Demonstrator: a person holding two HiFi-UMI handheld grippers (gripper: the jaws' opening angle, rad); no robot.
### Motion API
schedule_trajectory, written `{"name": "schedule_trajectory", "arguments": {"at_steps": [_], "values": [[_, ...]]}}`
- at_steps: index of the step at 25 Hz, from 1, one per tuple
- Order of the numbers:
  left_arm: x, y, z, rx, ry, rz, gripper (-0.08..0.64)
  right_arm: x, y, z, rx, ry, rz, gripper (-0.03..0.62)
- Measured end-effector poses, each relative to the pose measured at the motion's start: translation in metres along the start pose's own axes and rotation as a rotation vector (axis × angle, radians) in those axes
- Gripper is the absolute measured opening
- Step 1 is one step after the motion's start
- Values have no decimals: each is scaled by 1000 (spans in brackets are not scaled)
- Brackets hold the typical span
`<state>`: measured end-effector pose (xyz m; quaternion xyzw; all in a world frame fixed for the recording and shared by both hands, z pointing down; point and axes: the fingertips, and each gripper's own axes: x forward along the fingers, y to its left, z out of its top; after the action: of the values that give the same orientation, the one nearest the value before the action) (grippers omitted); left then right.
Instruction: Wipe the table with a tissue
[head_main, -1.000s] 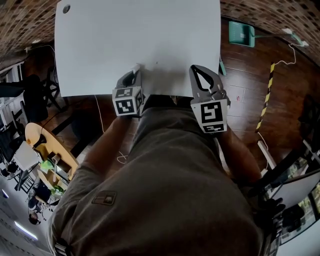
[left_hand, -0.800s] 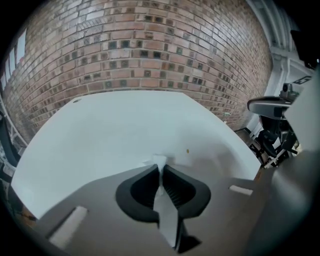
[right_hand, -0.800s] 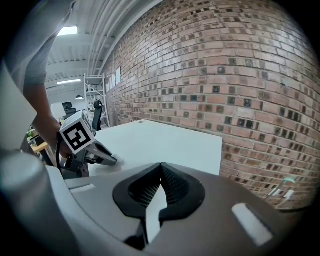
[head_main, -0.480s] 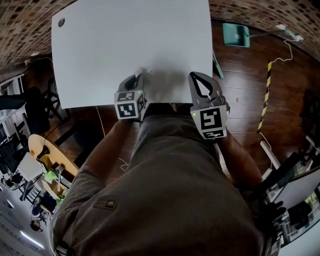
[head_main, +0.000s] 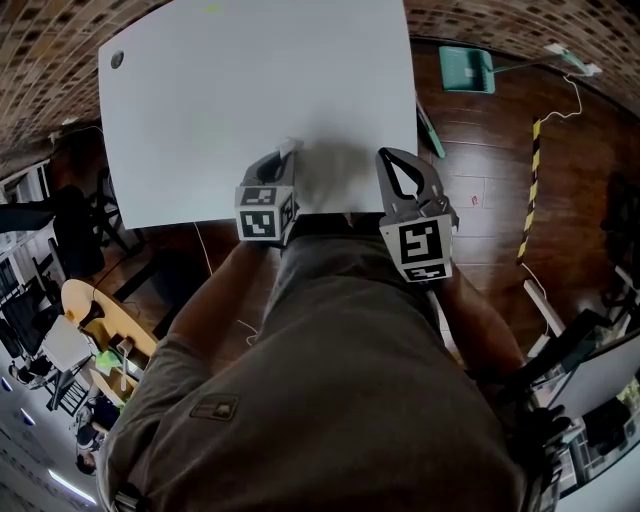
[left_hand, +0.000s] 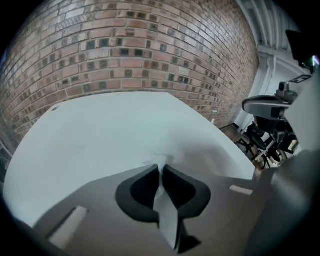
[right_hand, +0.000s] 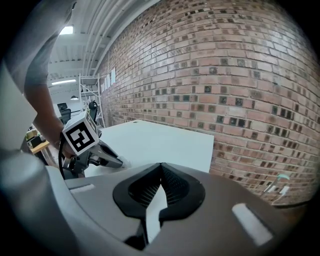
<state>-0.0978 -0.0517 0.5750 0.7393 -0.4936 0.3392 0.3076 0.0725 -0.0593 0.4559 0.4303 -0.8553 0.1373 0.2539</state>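
Observation:
A white tissue is pinched in my left gripper, low over the near edge of the white table. In the left gripper view the jaws of my left gripper are shut on the tissue, and its crumpled tip pokes out toward the table. My right gripper hovers at the table's near edge, to the right of the left one. Its jaws are shut with nothing in them. The right gripper view shows the left gripper's marker cube beside the table.
A brick wall stands behind the table. On the wooden floor to the right lie a green dustpan, a white cable and a yellow-black striped strip. Chairs and desks crowd the left. A small dark hole marks the table's far left corner.
My left gripper has moved a little forward and to the right over the table edge with the tissue. The right gripper has stayed about where it was.

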Motion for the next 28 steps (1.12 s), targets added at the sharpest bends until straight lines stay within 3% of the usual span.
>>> {"name": "schedule_trajectory", "arguments": {"at_steps": [17,28], "values": [[3,-52,-3,128,36,-207,25,-1,3,0,-13,5,-2,15],[-20,-26,-26,103,37,-200,25,15,35,16,-50,4,50,14]]}}
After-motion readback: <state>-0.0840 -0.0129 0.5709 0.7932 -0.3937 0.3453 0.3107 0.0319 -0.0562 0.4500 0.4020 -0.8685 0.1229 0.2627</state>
